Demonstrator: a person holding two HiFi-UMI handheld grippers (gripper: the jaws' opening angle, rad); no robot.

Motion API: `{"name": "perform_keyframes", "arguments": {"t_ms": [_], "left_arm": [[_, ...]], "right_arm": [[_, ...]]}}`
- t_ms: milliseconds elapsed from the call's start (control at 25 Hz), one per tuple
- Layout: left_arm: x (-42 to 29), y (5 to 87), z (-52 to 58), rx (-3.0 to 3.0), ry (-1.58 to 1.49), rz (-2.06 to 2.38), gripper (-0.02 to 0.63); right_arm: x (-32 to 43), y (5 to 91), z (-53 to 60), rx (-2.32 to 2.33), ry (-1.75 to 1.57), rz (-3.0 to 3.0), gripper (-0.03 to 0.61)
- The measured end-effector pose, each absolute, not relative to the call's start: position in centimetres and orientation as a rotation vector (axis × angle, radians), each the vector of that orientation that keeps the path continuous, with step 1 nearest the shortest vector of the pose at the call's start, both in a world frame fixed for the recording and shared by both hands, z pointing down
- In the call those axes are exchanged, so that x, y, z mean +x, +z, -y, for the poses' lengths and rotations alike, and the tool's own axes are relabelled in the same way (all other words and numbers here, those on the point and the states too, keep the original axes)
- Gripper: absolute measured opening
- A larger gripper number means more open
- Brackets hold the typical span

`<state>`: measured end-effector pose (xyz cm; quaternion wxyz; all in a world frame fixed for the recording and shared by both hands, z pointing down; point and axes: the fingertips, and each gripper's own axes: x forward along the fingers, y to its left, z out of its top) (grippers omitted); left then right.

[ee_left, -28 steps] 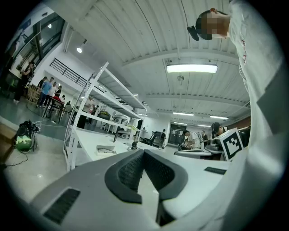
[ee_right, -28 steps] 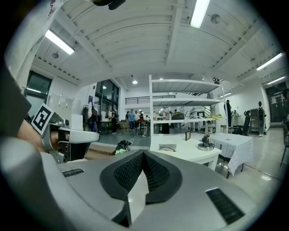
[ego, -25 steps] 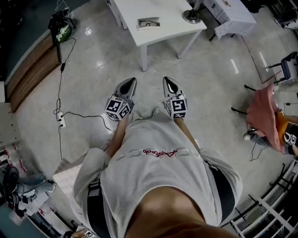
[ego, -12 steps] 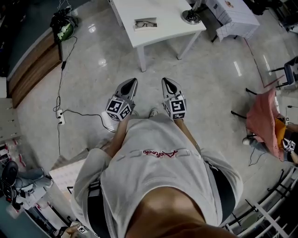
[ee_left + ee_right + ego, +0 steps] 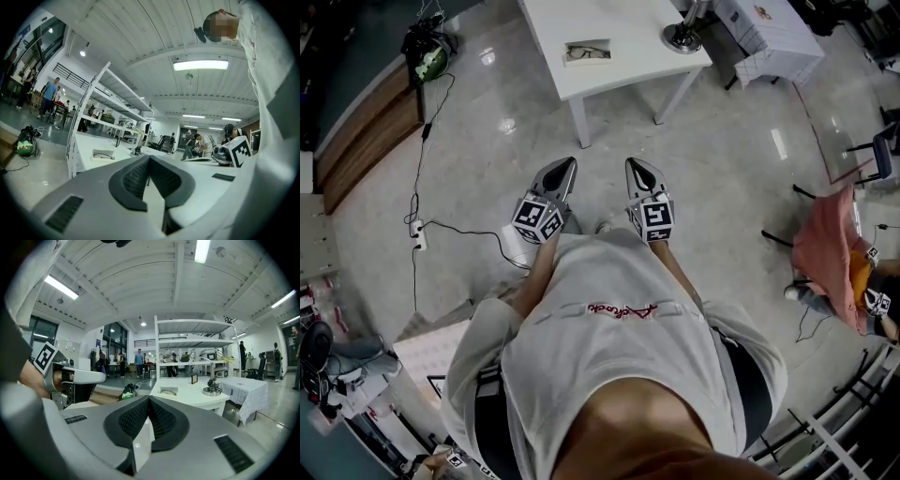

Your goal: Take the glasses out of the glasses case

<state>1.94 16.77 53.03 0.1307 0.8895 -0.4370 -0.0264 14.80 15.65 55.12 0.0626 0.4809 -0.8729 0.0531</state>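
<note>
Fingers (image 5: pixel 133 177) on both tools are pressed together with nothing between them. The left gripper (image 5: pixel 564 167) and the right gripper (image 5: pixel 635 166) are held level, side by side in front of the person's waist, above bare floor (image 5: pixel 703 159).

The glasses case (image 5: pixel 588 52) lies well ahead of them on the white counter (image 5: pixel 628 58), close to its near left corner. A lamp (image 5: pixel 682 37) stands off toward the other end. The case looks open, and the glasses (image 5: pixel 587 52) show as a dark shape still lying inside it.

Its long axis runs side to side, roughly along the counter's near edge and square to the way the grippers point. From above, the case falls between the two grippers' lines, a shade toward the left one, so I'd call neither hand clearly nearer. The right gripper seems aimed almost straight at it, while the left points a little past its right end.

A wide stretch of floor separates fingers and case. As I judge it, the next move is an approach to the counter before any reach, and the fingers must spread before they can take hold.
</note>
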Motion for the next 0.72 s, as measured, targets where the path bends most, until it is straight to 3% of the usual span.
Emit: {"name": "perform_keyframes", "arguments": {"t_ms": [720], "left_arm": [[1.1,53.8,-12.8,2.596,-0.097,1.28,-0.002]], "right_arm": [[13.7,55.3,-11.6,1.429,0.11,2.65,0.008]]}}
